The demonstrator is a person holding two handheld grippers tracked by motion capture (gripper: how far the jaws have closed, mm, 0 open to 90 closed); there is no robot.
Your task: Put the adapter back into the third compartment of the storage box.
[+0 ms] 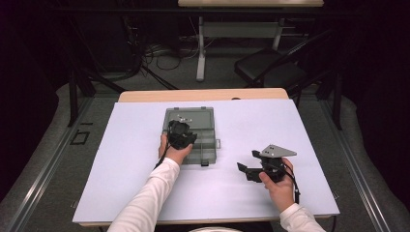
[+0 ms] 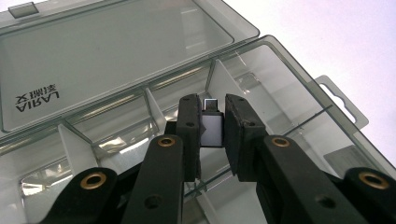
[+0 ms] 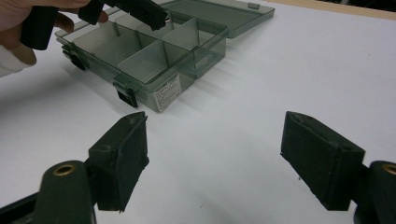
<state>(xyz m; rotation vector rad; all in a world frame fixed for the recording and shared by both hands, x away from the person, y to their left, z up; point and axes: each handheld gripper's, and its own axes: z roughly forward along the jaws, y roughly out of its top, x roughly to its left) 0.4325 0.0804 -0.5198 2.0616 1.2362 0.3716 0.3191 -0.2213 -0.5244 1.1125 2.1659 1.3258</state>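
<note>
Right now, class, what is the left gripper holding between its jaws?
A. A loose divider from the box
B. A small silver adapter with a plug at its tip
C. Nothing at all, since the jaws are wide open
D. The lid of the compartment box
B: in the left gripper view the left gripper is shut on the small silver adapter, held above the open compartment box.

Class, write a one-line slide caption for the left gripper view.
Left gripper clamps a small silver adapter above the open compartment box, its lid folded back.
</note>
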